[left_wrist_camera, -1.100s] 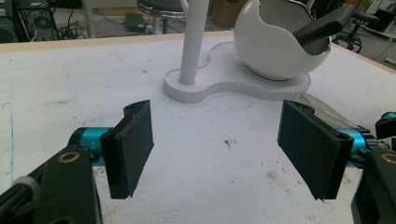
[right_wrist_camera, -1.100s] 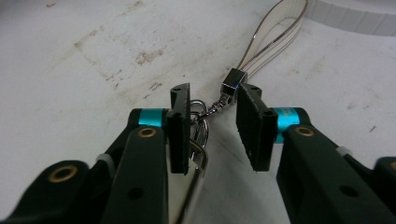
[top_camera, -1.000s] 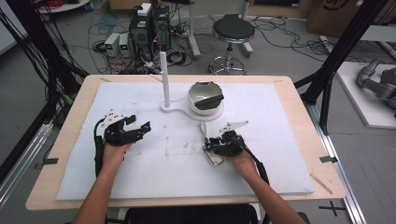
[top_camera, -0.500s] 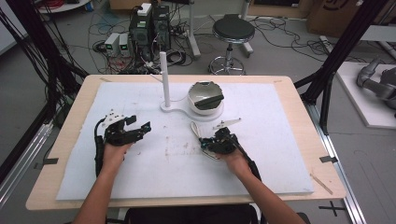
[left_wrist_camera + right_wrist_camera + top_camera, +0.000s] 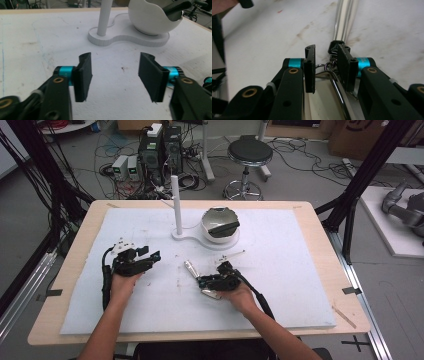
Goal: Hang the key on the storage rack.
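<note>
Hiding tongs (image 5: 342,17) — right gripper (image 5: 326,68) covers them.

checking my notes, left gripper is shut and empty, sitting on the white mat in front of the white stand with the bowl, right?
Not quite. The left gripper is open: the left gripper view shows its jaws wide apart with bare white mat between them. The rest holds: it is empty and faces the white stand and bowl.

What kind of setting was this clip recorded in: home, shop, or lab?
Most likely a robotics or data-collection lab. A wooden table with a white mat stands inside a black frame; computers and loose cables sit on the floor behind it, beside a stool, and a grey robot arm lies at the right.
</note>
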A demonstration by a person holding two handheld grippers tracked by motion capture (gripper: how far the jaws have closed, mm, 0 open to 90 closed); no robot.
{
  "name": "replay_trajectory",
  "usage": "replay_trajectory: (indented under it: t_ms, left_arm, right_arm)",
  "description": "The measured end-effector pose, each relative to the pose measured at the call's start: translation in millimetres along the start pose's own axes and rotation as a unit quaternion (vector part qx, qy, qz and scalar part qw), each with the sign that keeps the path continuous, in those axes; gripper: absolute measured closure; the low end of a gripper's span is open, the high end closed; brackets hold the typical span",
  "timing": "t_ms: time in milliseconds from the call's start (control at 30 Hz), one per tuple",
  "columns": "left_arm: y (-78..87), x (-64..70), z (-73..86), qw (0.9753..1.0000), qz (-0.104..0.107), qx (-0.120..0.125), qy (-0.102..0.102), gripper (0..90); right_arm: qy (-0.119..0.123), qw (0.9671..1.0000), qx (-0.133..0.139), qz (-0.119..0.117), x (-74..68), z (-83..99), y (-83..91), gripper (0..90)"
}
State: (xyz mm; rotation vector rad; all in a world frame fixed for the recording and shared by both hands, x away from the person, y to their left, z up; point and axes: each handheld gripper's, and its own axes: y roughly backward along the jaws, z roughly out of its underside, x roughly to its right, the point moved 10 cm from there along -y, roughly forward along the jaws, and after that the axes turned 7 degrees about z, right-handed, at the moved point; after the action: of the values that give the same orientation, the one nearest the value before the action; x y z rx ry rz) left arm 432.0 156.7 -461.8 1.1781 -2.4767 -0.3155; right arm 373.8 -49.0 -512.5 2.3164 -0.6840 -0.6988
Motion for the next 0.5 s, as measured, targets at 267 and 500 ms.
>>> replay_trajectory:
  t_ms: [267, 500]
  left_arm:
    - [-5.9, 9.3, 6.5, 0.9992, 0.008, -0.031, 0.025, 56.0]
    - [-28.7, 40.3, 14.1, 0.9970, 0.040, -0.066, -0.003, 56.3]
  right_arm:
    - [0.040, 0.9972, 0.037, 0.052, 11.3, -7.2, 22.7, 56.5]
    - [0.047, 0.9887, 0.055, 0.132, 57.7, 3.7, 65.2, 53.4]
